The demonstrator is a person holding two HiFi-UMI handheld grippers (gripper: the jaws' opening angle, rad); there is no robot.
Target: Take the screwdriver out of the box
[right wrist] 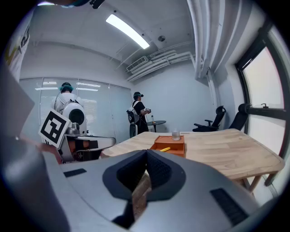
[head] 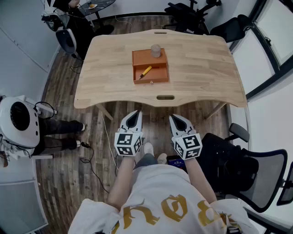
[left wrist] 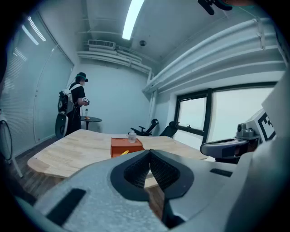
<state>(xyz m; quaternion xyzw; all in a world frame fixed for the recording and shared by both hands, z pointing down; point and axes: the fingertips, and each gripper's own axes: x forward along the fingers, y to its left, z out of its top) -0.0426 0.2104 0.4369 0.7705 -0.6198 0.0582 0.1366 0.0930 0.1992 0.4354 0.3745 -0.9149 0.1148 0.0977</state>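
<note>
An open orange box (head: 150, 66) sits in the middle of the wooden table (head: 201, 68). Inside its lower compartment lies a screwdriver (head: 145, 71) with a yellow handle. A small clear cup (head: 156, 50) stands on the box's far half. Both grippers hang side by side short of the table's near edge, well apart from the box. My left gripper (head: 137, 113) is shut and holds nothing. The right gripper (head: 173, 117) also has its jaws together and empty. In the left gripper view the box (left wrist: 126, 146) lies ahead past the shut tips (left wrist: 149, 152). The right gripper view shows the box (right wrist: 169, 146) and screwdriver (right wrist: 164, 148) likewise.
A black mesh office chair (head: 256, 173) stands at my right and more chairs (head: 187, 13) wait behind the table. A white round machine (head: 18, 121) sits on the floor at left. A person (left wrist: 77, 108) stands by a small round table (left wrist: 90, 120) at the far end.
</note>
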